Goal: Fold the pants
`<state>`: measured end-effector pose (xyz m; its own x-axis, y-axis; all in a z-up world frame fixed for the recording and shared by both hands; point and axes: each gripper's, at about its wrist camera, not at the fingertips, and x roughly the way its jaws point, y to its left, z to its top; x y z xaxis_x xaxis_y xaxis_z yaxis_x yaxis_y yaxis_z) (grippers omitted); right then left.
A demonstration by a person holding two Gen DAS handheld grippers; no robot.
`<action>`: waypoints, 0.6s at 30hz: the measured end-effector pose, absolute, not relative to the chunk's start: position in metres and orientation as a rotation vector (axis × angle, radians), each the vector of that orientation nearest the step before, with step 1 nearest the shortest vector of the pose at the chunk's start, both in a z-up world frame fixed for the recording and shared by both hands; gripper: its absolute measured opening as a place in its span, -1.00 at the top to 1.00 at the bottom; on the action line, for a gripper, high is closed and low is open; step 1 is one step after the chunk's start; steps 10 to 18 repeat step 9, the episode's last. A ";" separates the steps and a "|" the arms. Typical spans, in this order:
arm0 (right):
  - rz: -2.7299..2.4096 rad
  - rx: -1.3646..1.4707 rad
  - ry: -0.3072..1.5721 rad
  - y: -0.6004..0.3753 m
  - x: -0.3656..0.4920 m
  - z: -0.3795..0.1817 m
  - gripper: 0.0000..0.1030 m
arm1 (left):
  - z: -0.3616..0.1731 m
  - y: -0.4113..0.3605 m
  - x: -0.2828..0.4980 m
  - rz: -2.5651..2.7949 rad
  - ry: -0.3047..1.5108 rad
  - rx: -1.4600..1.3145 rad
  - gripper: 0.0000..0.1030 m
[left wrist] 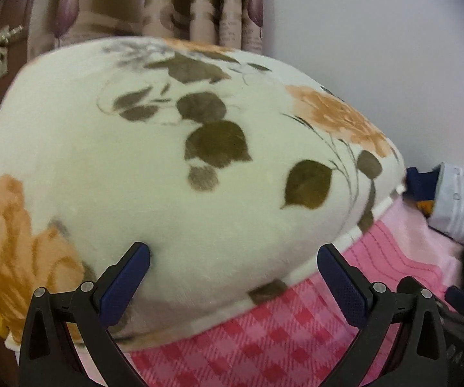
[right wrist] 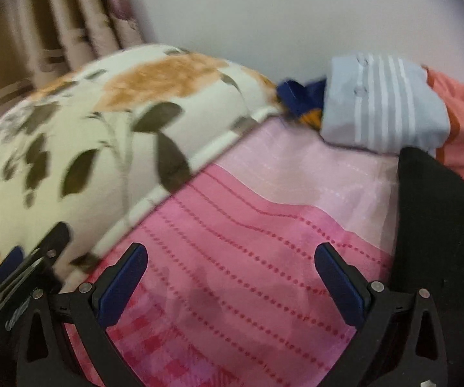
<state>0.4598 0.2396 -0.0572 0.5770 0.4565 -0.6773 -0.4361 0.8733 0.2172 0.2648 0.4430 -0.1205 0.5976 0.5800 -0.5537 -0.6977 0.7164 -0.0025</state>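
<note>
My left claw is spread wide and grips nothing, hovering before the cream plush blanket with orange flowers and brown leaves. My right claw is likewise spread and unladen above the pink dotted-and-checked bed sheet. The black fabric at the right, probably the pants, lies beside the right claw, near a folded pale-blue striped shirt. To begin well, I should turn both claws toward it and pinch the waistband corners.

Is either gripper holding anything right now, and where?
Nothing. The left gripper and right gripper are both open and empty; the black garment lies ungrasped.
</note>
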 end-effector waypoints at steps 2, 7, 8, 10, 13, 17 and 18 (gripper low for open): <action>0.473 0.012 0.895 0.244 0.472 -0.070 -1.00 | -0.124 0.442 0.269 0.770 0.570 -0.210 -1.00; 0.357 -0.253 0.916 0.287 0.468 -0.079 -0.99 | -0.127 0.438 0.282 0.812 0.599 -0.161 -1.00; 0.371 -0.258 0.922 0.291 0.466 -0.080 -0.99 | -0.127 0.437 0.283 0.823 0.610 -0.147 -1.00; 0.374 -0.257 0.916 0.292 0.464 -0.080 -0.99 | -0.128 0.436 0.285 0.830 0.614 -0.142 -1.00; 0.374 -0.257 0.916 0.292 0.464 -0.080 -0.99 | -0.128 0.436 0.285 0.830 0.614 -0.142 -1.00; 0.374 -0.257 0.916 0.292 0.464 -0.080 -0.99 | -0.128 0.436 0.285 0.830 0.614 -0.142 -1.00; 0.374 -0.257 0.916 0.292 0.464 -0.080 -0.99 | -0.128 0.436 0.285 0.830 0.614 -0.142 -1.00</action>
